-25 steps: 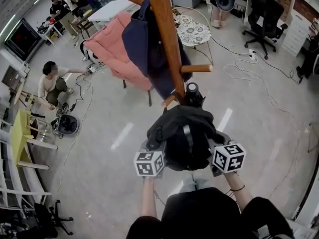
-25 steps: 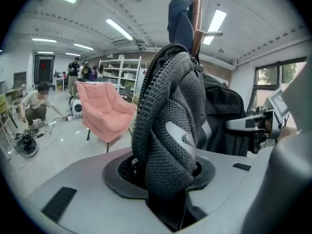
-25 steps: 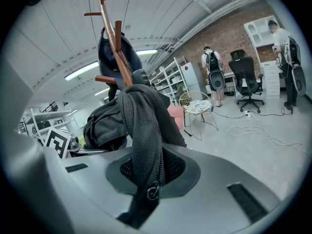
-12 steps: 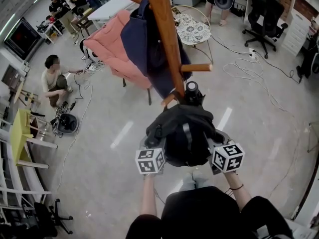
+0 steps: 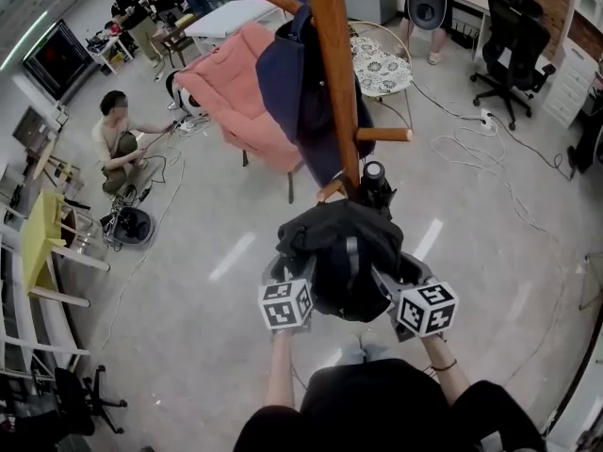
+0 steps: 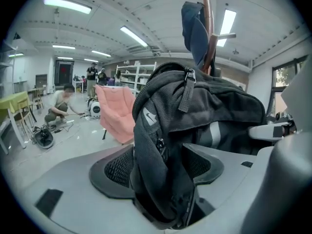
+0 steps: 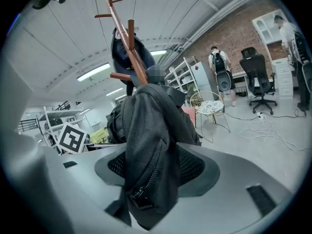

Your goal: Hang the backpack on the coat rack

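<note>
The left hand-held gripper and right hand-held gripper have just been opening and stand spread, slack folds of the black backpack between their jaws; it sags just ahead, seemingly off a low peg of the coat rack, looking soft and limp, best pinched at a thick seam or strap.

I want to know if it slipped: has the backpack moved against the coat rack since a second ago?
No. The backpack keeps its top at the lower peg of the coat rack; no drop shows.

Glossy floor carries loose cables; a pink chair stands there.
</note>
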Action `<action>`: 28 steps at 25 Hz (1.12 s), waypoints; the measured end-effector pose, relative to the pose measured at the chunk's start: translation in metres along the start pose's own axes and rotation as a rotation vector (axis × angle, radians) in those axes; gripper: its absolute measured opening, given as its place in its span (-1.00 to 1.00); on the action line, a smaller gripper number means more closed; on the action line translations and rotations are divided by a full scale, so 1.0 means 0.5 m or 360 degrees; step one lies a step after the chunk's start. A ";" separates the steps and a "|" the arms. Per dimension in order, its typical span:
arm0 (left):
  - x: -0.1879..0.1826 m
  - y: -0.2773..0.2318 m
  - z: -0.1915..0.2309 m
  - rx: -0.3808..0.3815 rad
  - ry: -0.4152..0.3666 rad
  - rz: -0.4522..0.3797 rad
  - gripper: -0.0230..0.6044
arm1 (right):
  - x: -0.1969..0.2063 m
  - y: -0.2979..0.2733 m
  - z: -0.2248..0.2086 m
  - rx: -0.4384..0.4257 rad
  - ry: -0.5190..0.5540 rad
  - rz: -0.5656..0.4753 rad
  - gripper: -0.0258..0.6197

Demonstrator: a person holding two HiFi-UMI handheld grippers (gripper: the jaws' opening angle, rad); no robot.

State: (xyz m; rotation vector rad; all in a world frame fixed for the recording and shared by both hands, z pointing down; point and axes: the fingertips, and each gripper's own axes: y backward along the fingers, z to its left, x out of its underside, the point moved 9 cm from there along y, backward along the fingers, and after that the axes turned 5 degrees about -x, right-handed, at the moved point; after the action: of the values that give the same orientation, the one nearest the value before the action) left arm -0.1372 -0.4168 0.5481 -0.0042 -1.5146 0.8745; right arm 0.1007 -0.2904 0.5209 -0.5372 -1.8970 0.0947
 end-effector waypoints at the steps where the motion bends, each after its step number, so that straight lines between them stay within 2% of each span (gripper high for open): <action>1: 0.000 0.004 0.001 -0.0010 0.0008 -0.0008 0.03 | -0.003 0.002 0.008 -0.0023 0.0027 -0.0003 -0.25; 6: -0.006 0.034 0.007 -0.0059 0.0022 -0.0034 0.03 | -0.014 0.021 0.053 -0.0195 0.0105 -0.0028 -0.25; 10: -0.014 0.070 0.009 -0.0063 0.0010 -0.0062 0.02 | -0.022 0.047 0.069 -0.0327 0.0035 -0.0061 -0.25; 12: -0.023 0.089 0.009 -0.0065 0.0000 -0.0102 -0.15 | -0.029 0.057 0.070 -0.0362 0.0002 -0.0085 -0.26; 14: -0.032 0.107 0.008 -0.0083 -0.0027 -0.0144 -0.42 | -0.037 0.065 0.069 -0.0367 0.0025 -0.0108 -0.36; 15: -0.037 0.116 0.007 -0.0088 -0.0045 -0.0161 -0.48 | -0.041 0.069 0.069 -0.0360 0.0044 -0.0117 -0.44; 21: -0.064 0.173 0.003 -0.0117 -0.0101 -0.0236 -0.71 | -0.084 0.086 0.071 -0.0292 0.0131 -0.0175 -0.80; 28: -0.092 0.244 -0.011 -0.0095 -0.0099 -0.0370 -0.84 | -0.145 0.092 0.069 -0.0253 0.0201 -0.0278 -0.86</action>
State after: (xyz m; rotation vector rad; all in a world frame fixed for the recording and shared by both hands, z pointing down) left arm -0.1843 -0.3507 0.4458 0.1539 -1.5629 0.6481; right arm 0.1051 -0.2723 0.4300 -0.4700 -1.8284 -0.2012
